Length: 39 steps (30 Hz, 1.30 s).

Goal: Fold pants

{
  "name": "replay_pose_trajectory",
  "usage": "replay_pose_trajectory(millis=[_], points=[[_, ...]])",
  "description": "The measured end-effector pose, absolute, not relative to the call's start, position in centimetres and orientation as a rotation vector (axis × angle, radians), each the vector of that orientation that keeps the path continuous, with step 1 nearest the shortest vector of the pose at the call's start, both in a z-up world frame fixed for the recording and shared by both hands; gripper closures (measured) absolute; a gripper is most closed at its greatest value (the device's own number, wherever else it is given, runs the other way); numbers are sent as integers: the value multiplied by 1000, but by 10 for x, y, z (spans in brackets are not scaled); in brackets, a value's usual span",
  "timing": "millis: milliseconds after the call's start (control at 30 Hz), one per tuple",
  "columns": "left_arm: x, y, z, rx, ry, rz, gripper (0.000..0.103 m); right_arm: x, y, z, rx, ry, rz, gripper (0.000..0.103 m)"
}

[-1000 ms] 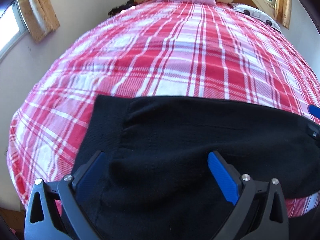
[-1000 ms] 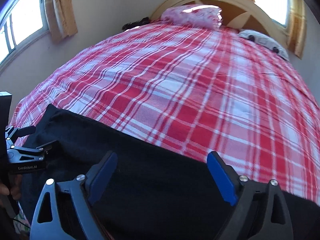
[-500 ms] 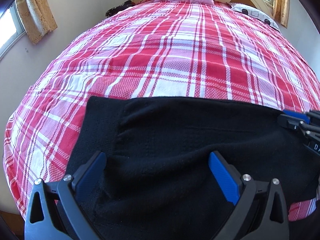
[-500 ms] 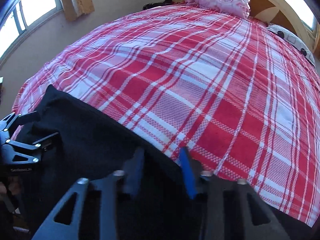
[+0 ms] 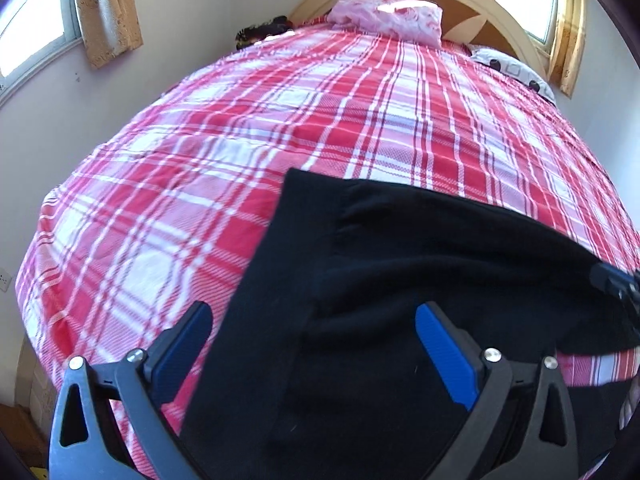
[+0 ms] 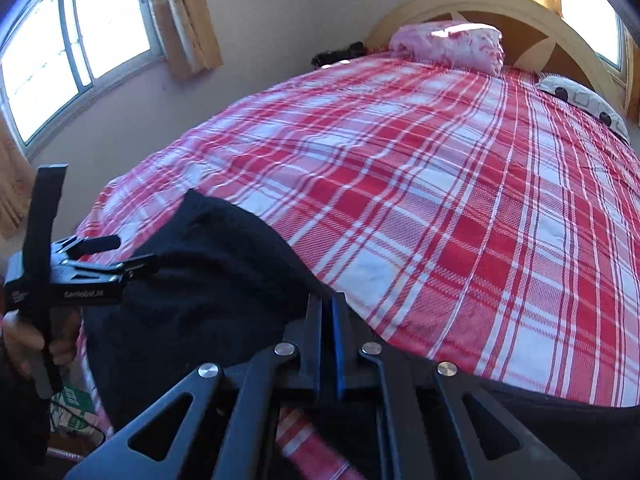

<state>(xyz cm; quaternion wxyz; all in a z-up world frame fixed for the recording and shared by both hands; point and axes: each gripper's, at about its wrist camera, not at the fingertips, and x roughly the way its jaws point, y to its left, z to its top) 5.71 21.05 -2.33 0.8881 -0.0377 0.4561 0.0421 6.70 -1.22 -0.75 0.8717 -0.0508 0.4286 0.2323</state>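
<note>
Black pants (image 5: 400,280) lie across the near end of a red plaid bed (image 5: 320,120). My left gripper (image 5: 312,314) hangs open over their left end: the left blue pad is above the bedspread, the right pad above the black cloth. In the right wrist view the same left gripper (image 6: 120,252) shows at the left edge, held by a hand (image 6: 24,340). My right gripper (image 6: 327,304) is shut on the far edge of the pants (image 6: 224,272) and holds that fold raised off the bed. It also shows at the right edge of the left wrist view, right gripper (image 5: 616,284).
A pink pillow (image 5: 388,16) and a patterned pillow (image 5: 516,68) lie by the curved wooden headboard (image 6: 500,4). Windows with yellow curtains (image 6: 192,12) are in the wall along the bed's left side. Boxes (image 6: 76,408) stand on the floor below the bed's near corner.
The right gripper closed from wide open onto the pants' edge and lifted it. The left gripper shifted left, so its left pad now hangs over the bedspread.
</note>
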Motion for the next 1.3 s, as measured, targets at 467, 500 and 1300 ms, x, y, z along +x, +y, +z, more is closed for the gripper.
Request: replay_pose_trajectory(millis=[467,500,1300], points=[[39,218,-2,-207,910,-2,0,-81,34,-32,-244,822,623,102],[42,218,0,-220,907,-11,0,-82,31,-33,-222,824,624,102],[148,195,-45,-256,1096,90,77,-77,-121,-47,810,746,470,2]])
